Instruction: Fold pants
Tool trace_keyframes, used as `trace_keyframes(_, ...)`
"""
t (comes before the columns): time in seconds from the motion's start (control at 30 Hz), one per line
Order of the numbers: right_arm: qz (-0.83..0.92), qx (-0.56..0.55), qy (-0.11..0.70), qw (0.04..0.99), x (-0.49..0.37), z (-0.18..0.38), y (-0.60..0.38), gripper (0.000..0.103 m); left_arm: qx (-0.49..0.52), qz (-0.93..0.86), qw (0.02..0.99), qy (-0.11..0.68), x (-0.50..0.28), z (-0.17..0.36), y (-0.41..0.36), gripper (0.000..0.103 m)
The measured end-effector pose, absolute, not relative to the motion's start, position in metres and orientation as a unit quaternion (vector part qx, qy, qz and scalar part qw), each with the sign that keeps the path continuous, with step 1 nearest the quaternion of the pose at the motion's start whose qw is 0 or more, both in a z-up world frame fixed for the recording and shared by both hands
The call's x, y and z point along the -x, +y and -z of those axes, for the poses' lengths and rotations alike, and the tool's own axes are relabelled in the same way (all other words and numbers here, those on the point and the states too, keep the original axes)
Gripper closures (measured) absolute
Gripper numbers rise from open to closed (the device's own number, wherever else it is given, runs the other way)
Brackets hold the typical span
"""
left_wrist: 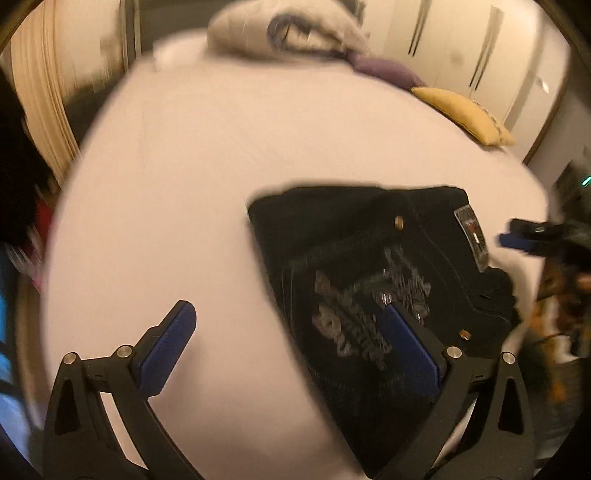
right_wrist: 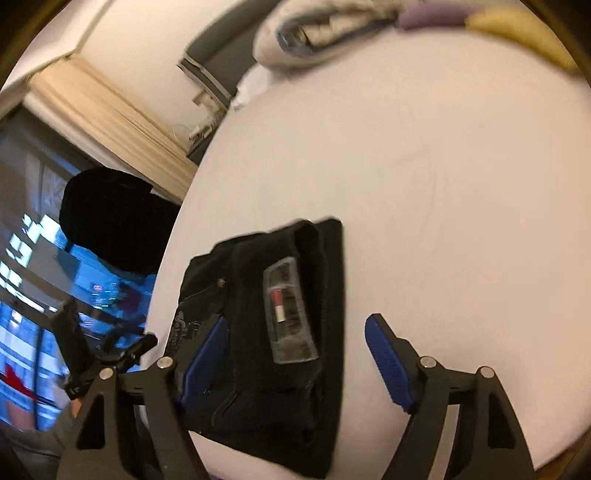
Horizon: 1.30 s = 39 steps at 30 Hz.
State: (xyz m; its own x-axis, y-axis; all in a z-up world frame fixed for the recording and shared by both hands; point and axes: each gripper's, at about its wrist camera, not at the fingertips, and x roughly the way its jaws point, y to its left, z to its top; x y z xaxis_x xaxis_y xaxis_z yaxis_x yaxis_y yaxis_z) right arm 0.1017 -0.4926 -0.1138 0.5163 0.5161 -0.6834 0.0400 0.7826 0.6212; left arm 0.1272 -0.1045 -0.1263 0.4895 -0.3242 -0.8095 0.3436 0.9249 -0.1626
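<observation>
Left wrist view, left to right: the left gripper [left_wrist: 286, 326] hovers with its fingers wide apart and empty, one blue pad over the bare bed [left_wrist: 184, 184], the other over the printed graphic [left_wrist: 354, 310] of the pants [left_wrist: 351, 240]. The black pants lie on the bed as a compact folded bundle, waistband label [left_wrist: 472, 236] toward the right edge; the right gripper [left_wrist: 517, 236] shows just beyond it. A folded duvet [left_wrist: 288, 29], a purple cushion [left_wrist: 384, 70] and a yellow cushion [left_wrist: 465, 114] sit at the far side.

Right wrist view: the right gripper [right_wrist: 295, 332] is likewise spread and holds nothing, its fingers straddling the bundle's label side.

Judged handling: thick denim, soft but fairly heavy and not slippery, so the stacked layers should stay put. Any further grasp is best taken at a folded edge, pinching all layers together.
</observation>
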Motion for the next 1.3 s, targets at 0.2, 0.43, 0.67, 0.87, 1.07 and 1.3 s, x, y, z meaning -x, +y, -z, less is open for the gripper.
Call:
trace_keyframes(0.2,-0.176,-0.335,0.497,0.781,-0.13,0.143,-0.49,0.035,0.117,0.263,0.79,0.542,-0.154,0.159,-0.095,0.001)
trace_keyframes(0.43,-0.193,-0.342,0.517,0.761,-0.139,0.154,-0.476,0.046,0.163,0.284,0.756,0.566,-0.176,0.173,-0.1,0.002)
trace_keyframes(0.67,-0.163,-0.28,0.524,0.787,-0.137,0.135,-0.459,0.074,0.113,0.289,0.765,0.565,-0.176,0.176,-0.147,0.042)
trace_keyframes(0.87,-0.152,-0.225,0.509,0.817,-0.138,0.095,-0.436,0.084,0.145,0.288,0.764,0.559,-0.182,0.167,-0.136,0.077)
trace_keyframes(1.07,-0.176,-0.192,0.481,0.837,-0.152,0.054,-0.411,0.085,0.146,0.286,0.788,0.525,-0.186,0.132,-0.118,0.081)
trace_keyframes(1.3,-0.213,-0.188,0.443,0.85,-0.225,0.023,-0.376,0.085,0.133,0.253,0.836,0.47,-0.239,0.079,-0.077,0.081)
